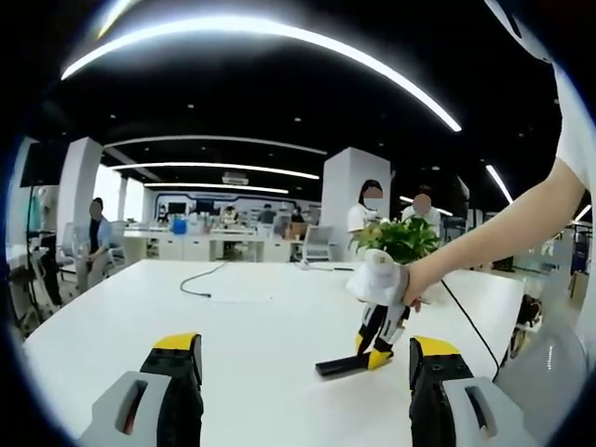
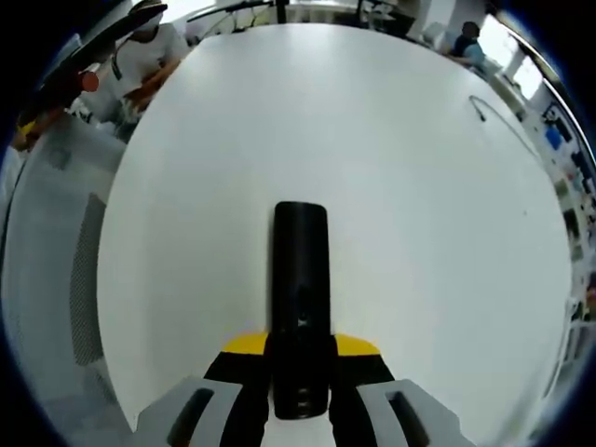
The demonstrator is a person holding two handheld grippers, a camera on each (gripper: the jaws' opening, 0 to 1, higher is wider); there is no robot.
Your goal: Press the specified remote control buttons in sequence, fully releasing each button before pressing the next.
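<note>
The right tool [image 2: 299, 372] has its jaws pinched on the near end of the black remote control [image 2: 300, 298], which lies flat on the white desk [image 2: 428, 186]. The left tool [image 1: 303, 372] hovers spread wide, holding nothing. A hand [image 1: 416, 284] angles the right tool steeply downward; bare desk surrounds the remote.

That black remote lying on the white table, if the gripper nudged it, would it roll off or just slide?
The remote looks long, flat and stiff, so it would probably slide, not roll. The table looks smooth and glossy, so it may skid easily. The right gripper has its jaws on either side of one end, which should steady it.
</note>
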